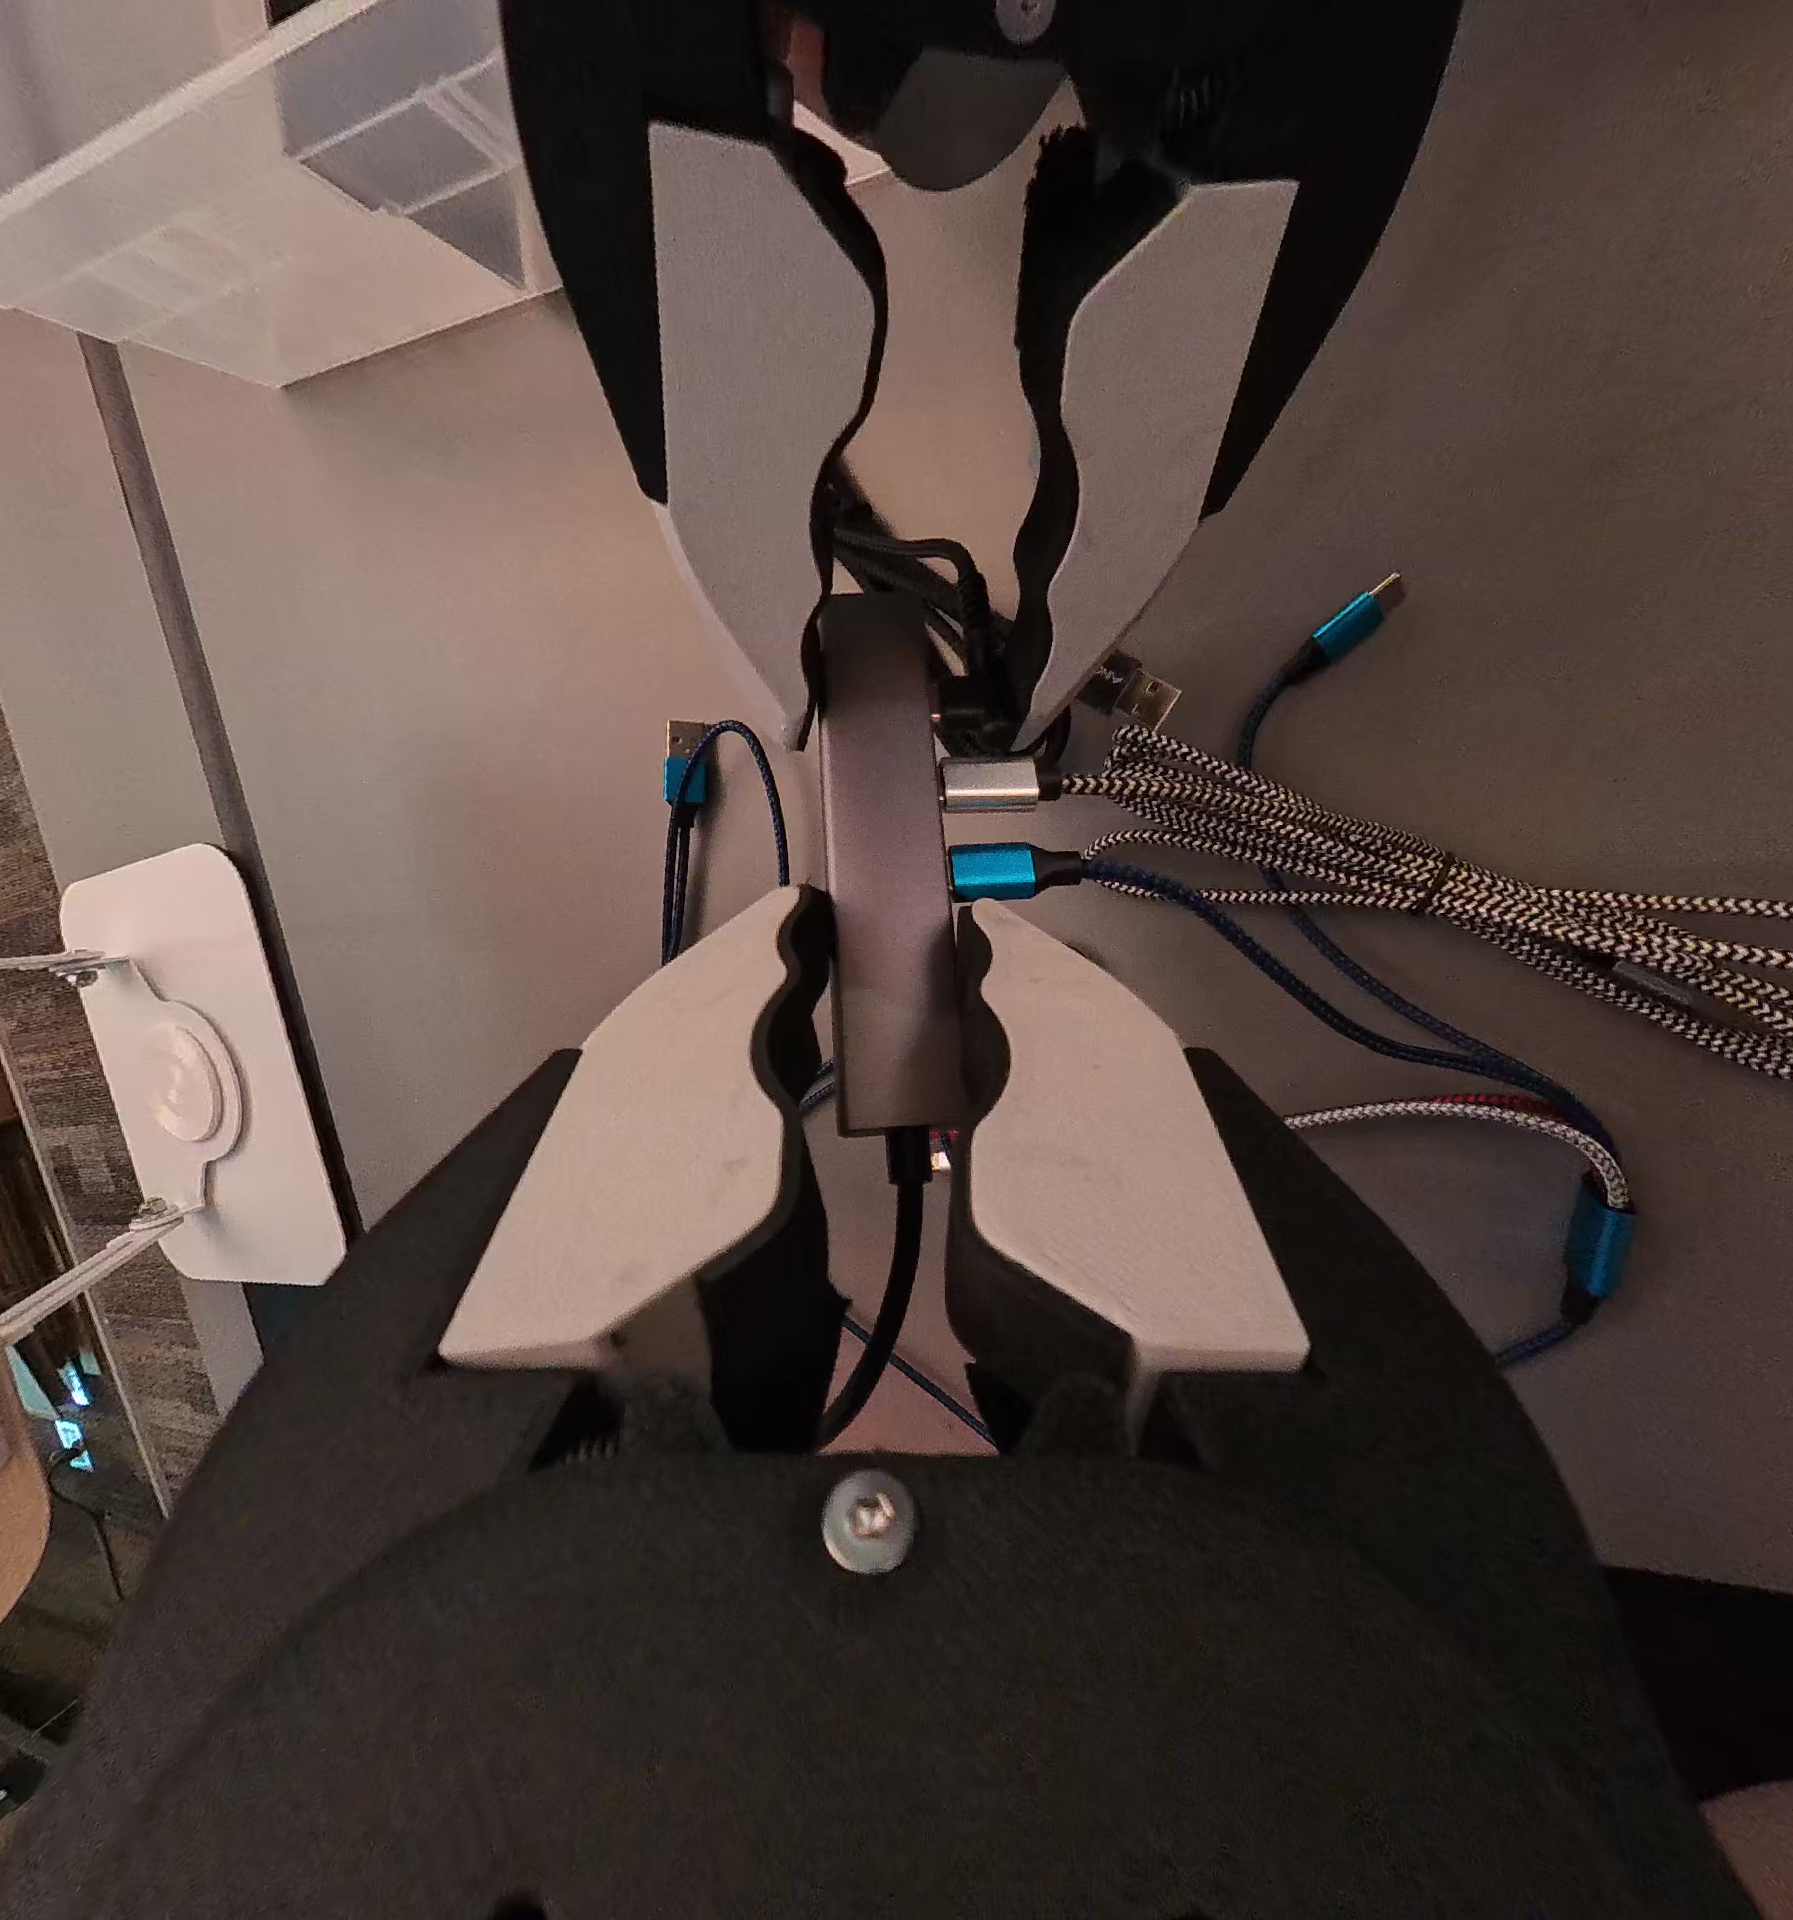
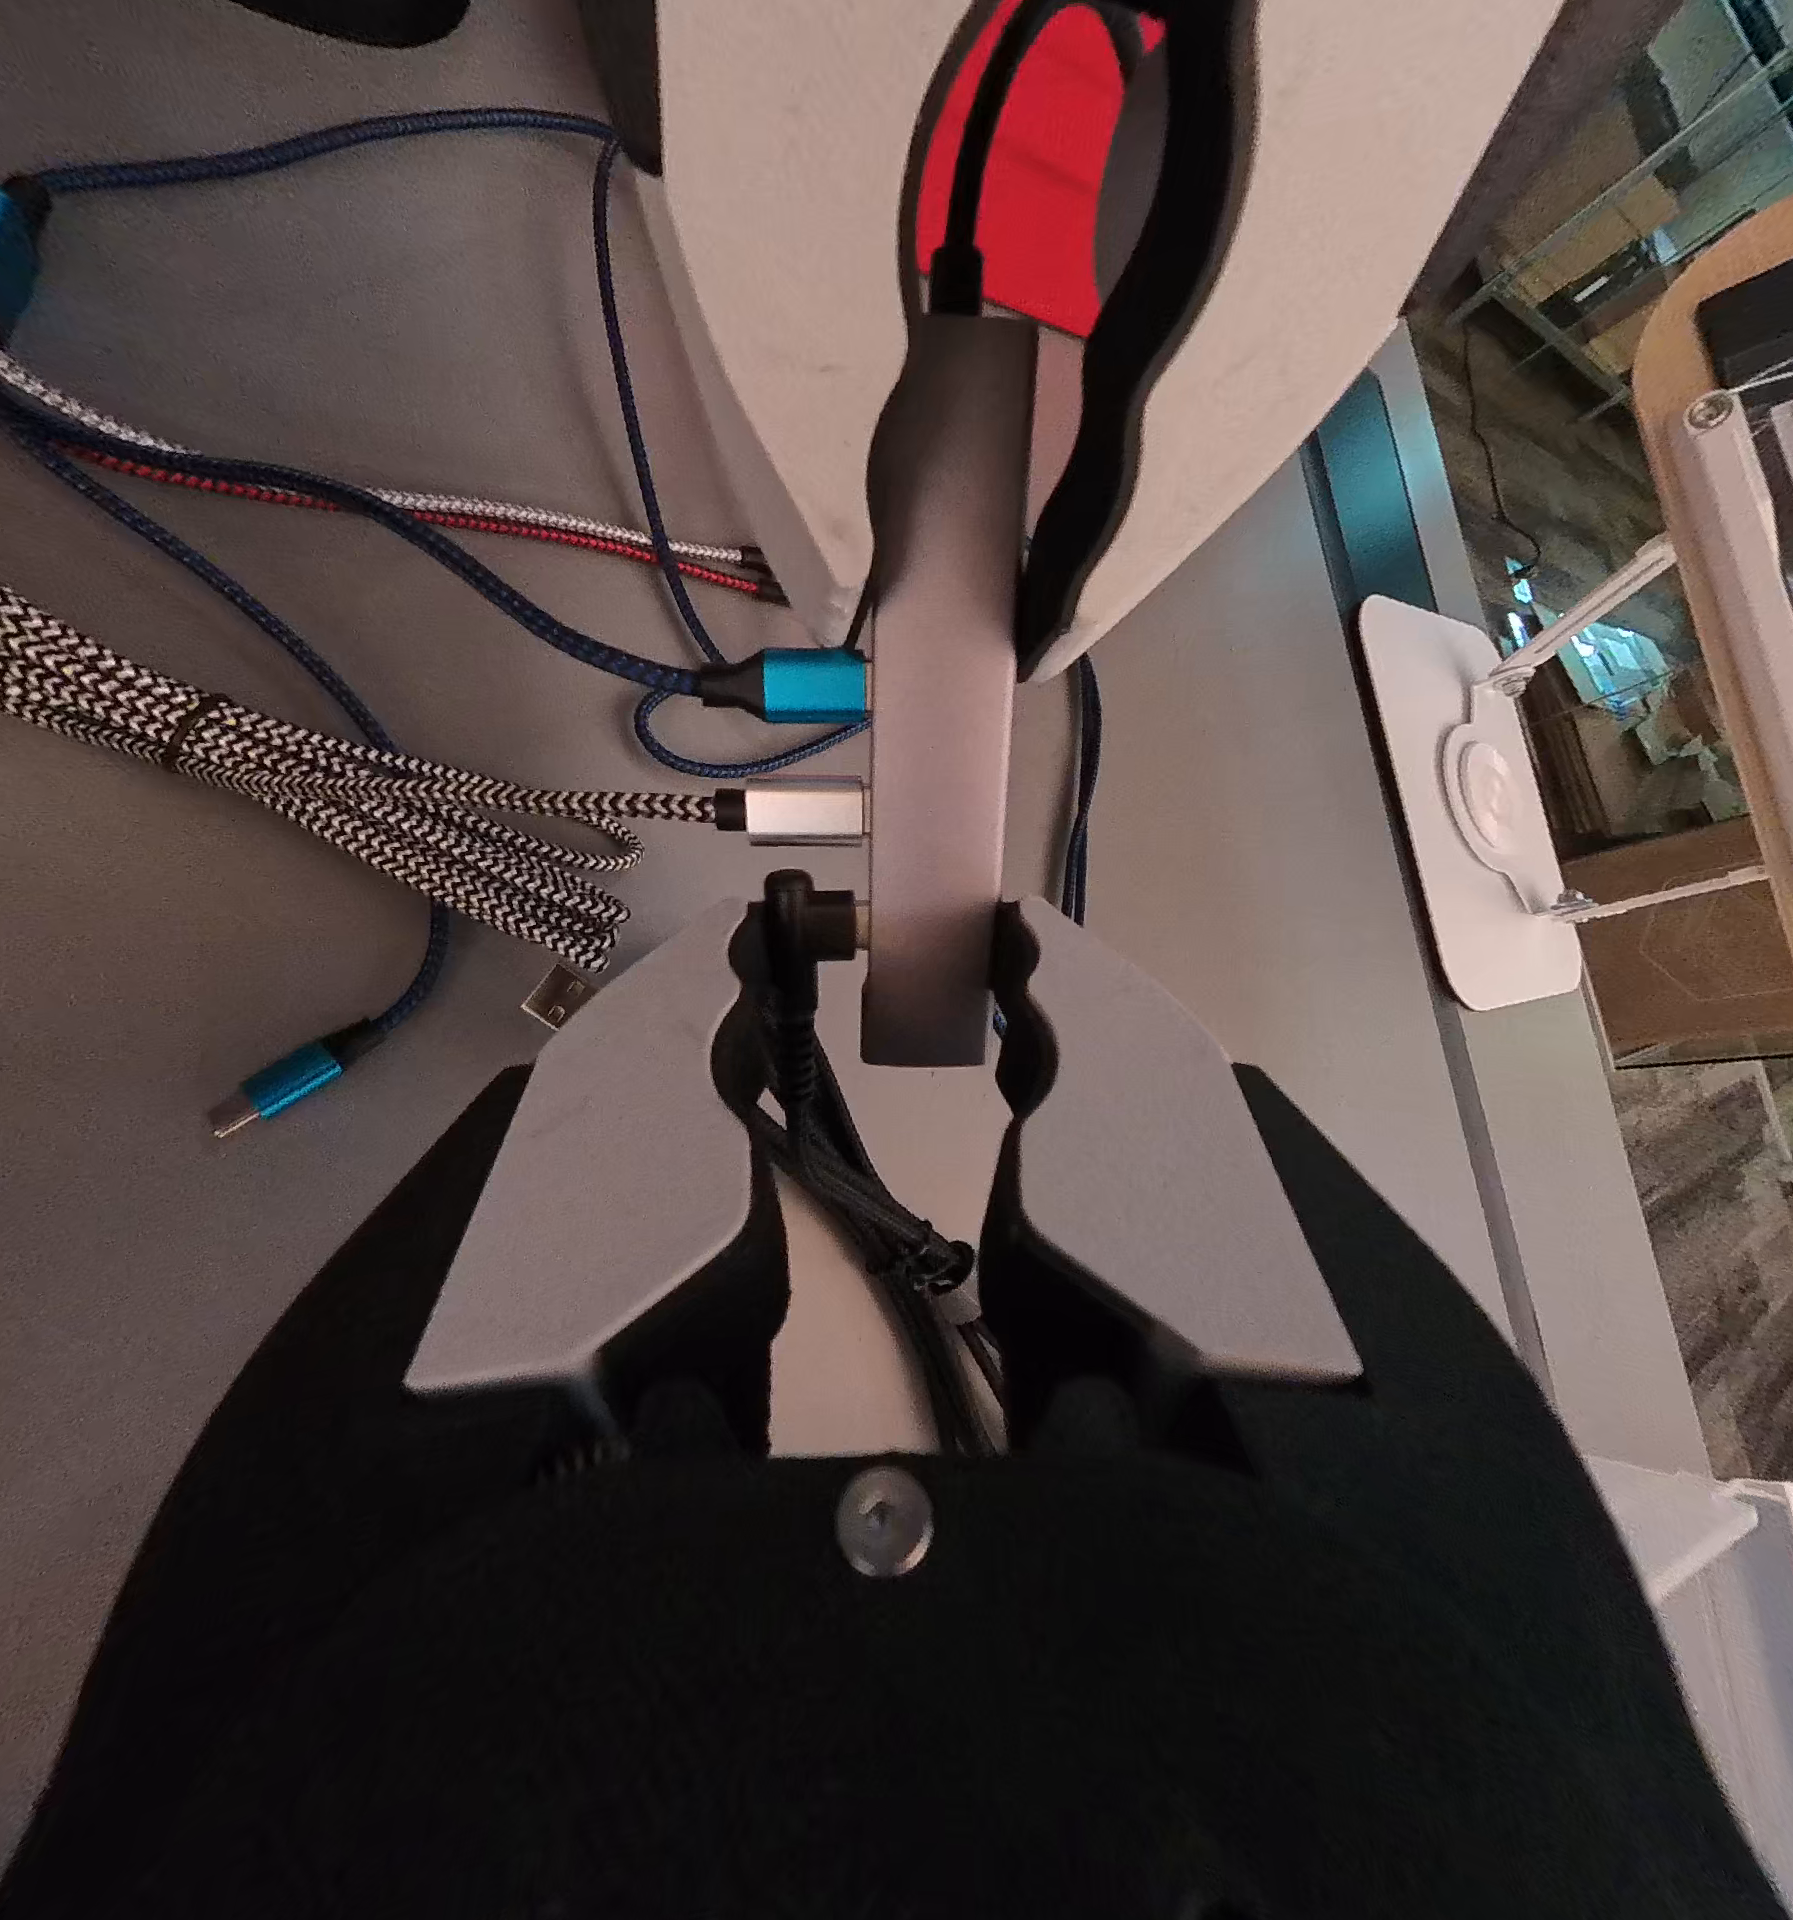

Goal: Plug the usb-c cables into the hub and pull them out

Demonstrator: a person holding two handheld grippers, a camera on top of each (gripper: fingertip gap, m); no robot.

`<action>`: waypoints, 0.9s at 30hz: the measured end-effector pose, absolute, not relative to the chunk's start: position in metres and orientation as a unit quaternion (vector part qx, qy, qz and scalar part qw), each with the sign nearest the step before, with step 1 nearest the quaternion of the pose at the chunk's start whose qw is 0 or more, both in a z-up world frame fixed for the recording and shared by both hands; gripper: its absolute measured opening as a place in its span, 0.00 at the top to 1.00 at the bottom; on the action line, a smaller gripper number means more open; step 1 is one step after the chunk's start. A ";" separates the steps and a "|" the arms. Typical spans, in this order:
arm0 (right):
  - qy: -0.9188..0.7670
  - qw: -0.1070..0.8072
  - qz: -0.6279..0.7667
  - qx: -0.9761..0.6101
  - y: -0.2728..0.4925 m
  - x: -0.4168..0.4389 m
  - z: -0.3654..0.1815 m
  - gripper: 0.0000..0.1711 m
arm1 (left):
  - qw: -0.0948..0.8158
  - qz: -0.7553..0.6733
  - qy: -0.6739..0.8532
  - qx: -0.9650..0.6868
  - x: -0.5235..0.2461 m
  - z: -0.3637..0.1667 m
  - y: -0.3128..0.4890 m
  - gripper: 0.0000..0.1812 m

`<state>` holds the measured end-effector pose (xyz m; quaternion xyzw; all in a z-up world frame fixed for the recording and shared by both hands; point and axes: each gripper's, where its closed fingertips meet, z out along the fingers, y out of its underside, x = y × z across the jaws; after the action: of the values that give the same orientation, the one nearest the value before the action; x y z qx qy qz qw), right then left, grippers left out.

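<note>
The hub (image 1: 884, 935) is a slim grey bar lying on the bench (image 1: 456, 644), caught between the two tools, which face each other along its length. Three plugs sit in one long side: a blue plug (image 1: 998, 871) nearest the left tool, a silver plug (image 1: 987, 784) in the middle, and a black angled plug (image 2: 804, 920) at the end by the right tool. The hub's own black lead (image 1: 887, 1278) runs back between the left tool's fingers.

The left tool (image 1: 890, 914) is closed on the hub, one finger on each long side, so it serves as the anchor. The right tool (image 2: 871, 914) has closed too: one finger lies against the far side of the hub and the other bears on the black angled plug, squeezing the two together. This looks like seating the third plug.

To do it well, the push should run straight along the plug's axis, square to the hub's side, while the left tool keeps the hub flat and stops it twisting. The right finger should press the plug body, not its black cable (image 2: 850, 1174), which bends sharply and bunches inside the tool. The silver plug is just beside, so avoid nudging it.

Farther out, a bundled black-and-white cable (image 1: 1494, 904) and a loose blue-tipped cable (image 1: 1354, 623) lie on the bench, well apart from the work.
</note>
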<state>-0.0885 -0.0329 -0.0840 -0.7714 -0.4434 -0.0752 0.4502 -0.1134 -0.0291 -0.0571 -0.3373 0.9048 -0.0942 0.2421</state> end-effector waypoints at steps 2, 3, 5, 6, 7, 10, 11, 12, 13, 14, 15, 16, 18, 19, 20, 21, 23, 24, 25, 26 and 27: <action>-0.440 0.451 -0.071 -0.773 -0.033 -0.088 -0.084 0.76 | 0.240 -0.098 0.905 -0.338 -0.114 -0.057 -0.030 0.88; -0.440 0.451 -0.070 -0.773 -0.033 -0.088 -0.083 0.76 | 0.240 -0.099 0.904 -0.339 -0.114 -0.057 -0.029 0.88; -0.441 0.451 -0.073 -0.773 -0.032 -0.088 -0.084 0.76 | 0.240 -0.098 0.904 -0.339 -0.114 -0.057 -0.029 0.88; -0.442 0.449 -0.074 -0.773 -0.032 -0.088 -0.084 0.75 | 0.239 -0.097 0.905 -0.339 -0.114 -0.057 -0.029 0.88; -0.442 0.449 -0.075 -0.773 -0.032 -0.088 -0.084 0.75 | 0.239 -0.097 0.905 -0.339 -0.114 -0.057 -0.029 0.88; -0.441 0.452 -0.068 -0.772 -0.032 -0.089 -0.084 0.76 | 0.239 -0.096 0.905 -0.338 -0.114 -0.058 -0.029 0.88; -0.437 0.455 -0.052 -0.774 -0.032 -0.090 -0.085 0.75 | 0.236 -0.096 0.905 -0.340 -0.114 -0.058 -0.029 0.88; -0.435 0.464 -0.038 -0.771 -0.032 -0.091 -0.085 0.76 | 0.234 -0.096 0.905 -0.343 -0.114 -0.059 -0.028 0.88; -0.432 0.475 -0.032 -0.766 -0.030 -0.090 -0.084 0.76 | 0.234 -0.094 0.904 -0.346 -0.113 -0.060 -0.026 0.88; -0.428 0.483 -0.034 -0.764 -0.029 -0.088 -0.083 0.76 | 0.237 -0.094 0.903 -0.347 -0.112 -0.060 -0.024 0.88; -0.425 0.487 -0.038 -0.762 -0.028 -0.087 -0.080 0.76 | 0.236 -0.097 0.902 -0.350 -0.112 -0.060 -0.022 0.88; -0.424 0.495 -0.038 -0.757 -0.028 -0.087 -0.077 0.76 | 0.233 -0.104 0.900 -0.354 -0.112 -0.059 -0.021 0.88; -0.420 0.506 -0.041 -0.752 -0.029 -0.085 -0.073 0.75 | 0.232 -0.119 0.897 -0.358 -0.113 -0.056 -0.018 0.88; -0.419 0.509 -0.042 -0.751 -0.029 -0.085 -0.072 0.74 | 0.234 -0.121 0.895 -0.359 -0.114 -0.054 -0.017 0.88; -0.418 0.514 -0.042 -0.748 -0.029 -0.085 -0.069 0.72 | 0.237 -0.121 0.894 -0.361 -0.114 -0.052 -0.014 0.88; -0.416 0.520 -0.040 -0.745 -0.030 -0.085 -0.067 0.72 | 0.239 -0.121 0.893 -0.362 -0.114 -0.051 -0.013 0.88; -0.413 0.529 -0.030 -0.741 -0.031 -0.088 -0.063 0.70 | 0.243 -0.125 0.894 -0.355 -0.114 -0.049 -0.015 0.88; -0.413 0.531 -0.028 -0.739 -0.031 -0.088 -0.062 0.69 | 0.245 -0.127 0.895 -0.349 -0.114 -0.049 -0.018 0.88; -0.416 0.532 -0.028 -0.737 -0.031 -0.090 -0.062 0.69 | 0.244 -0.127 0.897 -0.345 -0.114 -0.049 -0.021 0.88; -0.420 0.531 -0.033 -0.735 -0.031 -0.090 -0.062 0.69 | 0.243 -0.127 0.899 -0.342 -0.114 -0.049 -0.024 0.88; -0.425 0.528 -0.045 -0.733 -0.030 -0.090 -0.063 0.70 | 0.243 -0.127 0.900 -0.339 -0.114 -0.049 -0.026 0.88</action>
<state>-0.0901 -0.0303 -0.0630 -0.7333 -0.4254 -0.0453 0.5285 -0.1143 -0.0262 -0.0490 -0.3385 0.9002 -0.1267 0.2428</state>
